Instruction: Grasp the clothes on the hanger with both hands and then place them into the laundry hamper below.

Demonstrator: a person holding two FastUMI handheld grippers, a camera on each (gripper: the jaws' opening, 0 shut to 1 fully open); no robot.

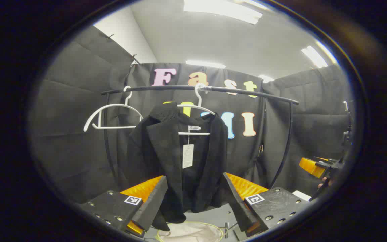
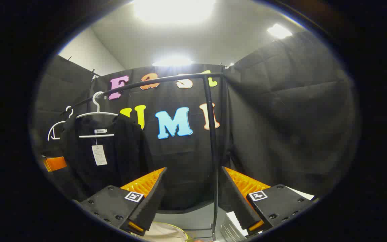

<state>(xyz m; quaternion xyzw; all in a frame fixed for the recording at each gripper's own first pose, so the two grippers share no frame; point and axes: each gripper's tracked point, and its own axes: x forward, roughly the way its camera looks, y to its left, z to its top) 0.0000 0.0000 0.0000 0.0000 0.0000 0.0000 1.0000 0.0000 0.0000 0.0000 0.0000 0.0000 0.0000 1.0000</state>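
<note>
On the rail, a black jacket hangs on its hanger.
Left gripper and right gripper both spread wide, holding nothing.

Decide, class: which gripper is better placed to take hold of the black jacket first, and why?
Left. In the left gripper view the left gripper stands open with the black jacket hanging straight ahead between its fingers. The right gripper is also open but faces the rack's upright pole, with the jacket off to one side.
</note>
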